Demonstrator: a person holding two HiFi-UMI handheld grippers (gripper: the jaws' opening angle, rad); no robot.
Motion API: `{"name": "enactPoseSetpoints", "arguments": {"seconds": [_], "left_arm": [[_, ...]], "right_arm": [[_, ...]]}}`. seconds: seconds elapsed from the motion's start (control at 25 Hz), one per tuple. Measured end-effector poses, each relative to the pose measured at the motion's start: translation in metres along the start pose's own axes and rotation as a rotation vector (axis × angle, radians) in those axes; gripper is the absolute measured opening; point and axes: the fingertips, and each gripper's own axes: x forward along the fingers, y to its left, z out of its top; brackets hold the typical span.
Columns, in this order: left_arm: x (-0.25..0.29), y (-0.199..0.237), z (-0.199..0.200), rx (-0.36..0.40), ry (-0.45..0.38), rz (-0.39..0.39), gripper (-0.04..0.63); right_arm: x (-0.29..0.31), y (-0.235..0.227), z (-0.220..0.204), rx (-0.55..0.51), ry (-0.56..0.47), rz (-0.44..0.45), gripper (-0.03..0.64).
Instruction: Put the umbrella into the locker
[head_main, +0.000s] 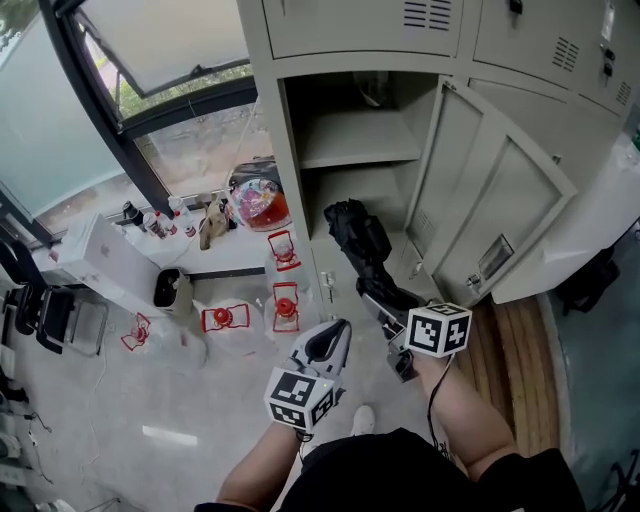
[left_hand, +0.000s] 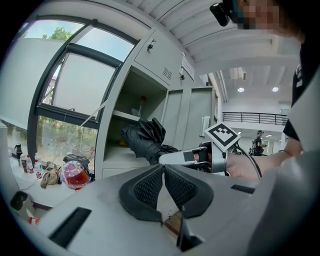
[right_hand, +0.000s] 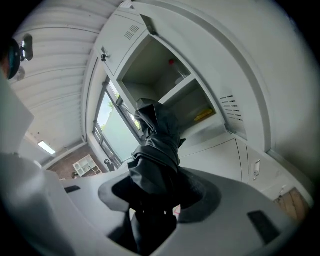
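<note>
A folded black umbrella (head_main: 357, 237) sticks out of my right gripper (head_main: 388, 303), which is shut on its lower end. Its tip points toward the open grey locker (head_main: 345, 190), level with the lower compartment under the shelf (head_main: 360, 150). In the right gripper view the umbrella (right_hand: 156, 145) fills the space between the jaws of the right gripper (right_hand: 157, 200), with the open locker (right_hand: 165, 85) behind it. My left gripper (head_main: 325, 345) hangs lower left of the umbrella, shut and empty. In the left gripper view the left gripper (left_hand: 163, 169) has its pads touching, and the umbrella (left_hand: 145, 140) and right gripper (left_hand: 197, 156) lie ahead.
The locker door (head_main: 490, 200) stands swung open to the right. A window ledge (head_main: 215, 250) on the left holds bottles and a red-filled bag (head_main: 262, 200). Red-and-white items (head_main: 285, 305) and a black cup (head_main: 172, 288) sit below. Wooden flooring (head_main: 510, 350) is at right.
</note>
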Motion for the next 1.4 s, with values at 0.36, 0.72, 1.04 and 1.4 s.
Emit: {"name": "enactPoseSetpoints", "arguments": {"seconds": [0.36, 0.72, 1.04, 1.4], "left_arm": [[0.018, 0.002, 0.006, 0.007, 0.002, 0.043, 0.028], [0.043, 0.01, 0.005, 0.03, 0.023, 0.027, 0.028], [0.059, 0.034, 0.013, 0.047, 0.022, 0.003, 0.028], [0.074, 0.059, 0.019, 0.045, 0.033, -0.018, 0.028]], "right_arm": [[0.025, -0.019, 0.018, -0.101, 0.044, -0.024, 0.261], [0.06, -0.038, 0.039, -0.213, 0.063, -0.071, 0.261], [0.093, -0.06, 0.055, -0.301, 0.089, -0.136, 0.261], [0.126, -0.079, 0.076, -0.426, 0.123, -0.214, 0.261]]}}
